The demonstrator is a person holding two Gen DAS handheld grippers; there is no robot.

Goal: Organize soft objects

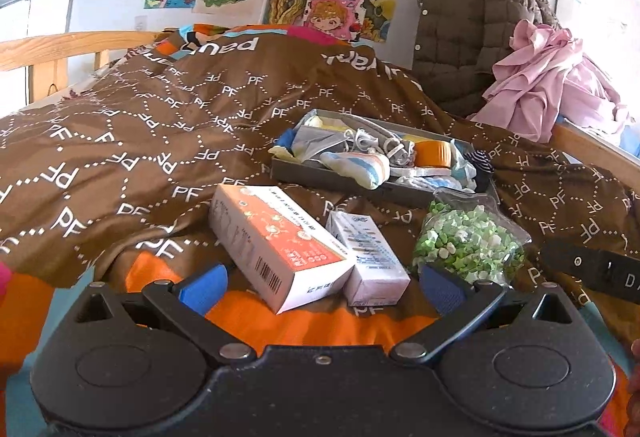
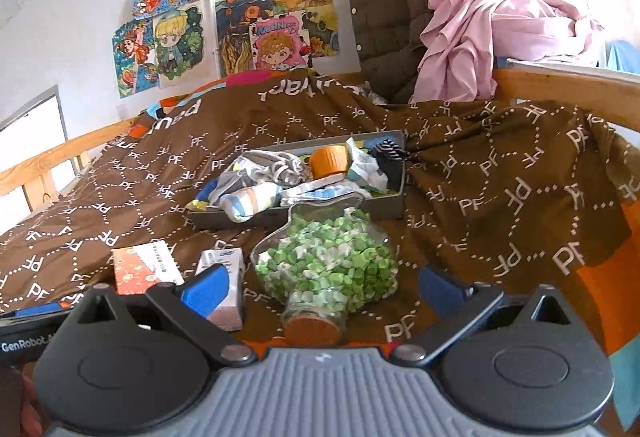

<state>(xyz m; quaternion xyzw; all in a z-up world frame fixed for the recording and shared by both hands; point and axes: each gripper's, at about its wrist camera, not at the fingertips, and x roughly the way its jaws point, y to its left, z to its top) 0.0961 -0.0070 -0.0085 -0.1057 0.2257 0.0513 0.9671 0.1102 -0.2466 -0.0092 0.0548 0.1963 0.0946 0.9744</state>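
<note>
**Two open tools poised over a cluttered bed**

The left tool [image 1: 320, 287] hovers low over the bed, its blue-padded fingers [image 1: 204, 287] spread wide and holding nothing. Between those fingers lie two cardboard cartons: an orange-and-white box with a barcode [image 1: 276, 247], tilted on the bedding, and just to its right, touching it, a smaller white-and-blue box [image 1: 366, 257]. Past the right-hand finger lies a clear glass bottle packed with green and white folded paper stars [image 1: 468, 241].

The right tool [image 2: 320, 287] is likewise wide open and empty. Directly ahead of it, between its fingers, the same star-filled bottle [image 2: 332, 261] lies on its side with its cork stopper [image 2: 312, 329] pointing back at the tool. The two cartons sit off to its left, partly hidden behind the left-hand finger.

Everything rests on a brown quilt printed with white "PF" letters and dotted lines [image 1: 160, 125], with an orange patch of the same bedding nearest the tools.

Farther ahead of both tools sits a shallow grey rectangular tray [image 2: 384, 203] heaped with soft items: rolled socks in white, blue and grey [image 2: 252, 201], crumpled grey fabric, a dark striped piece at the far right corner and an orange ribbed cylinder [image 2: 330, 159] whose material cannot be told.

Beyond the tray, to the right, a quilted olive-brown jacket [image 2: 392, 5] and a heap of pink cloth [image 2: 480, 29] are piled by the wooden bed rail [image 2: 560, 85]. Colourful cartoon drawings [image 2: 180, 37] cover the white wall behind.
</note>
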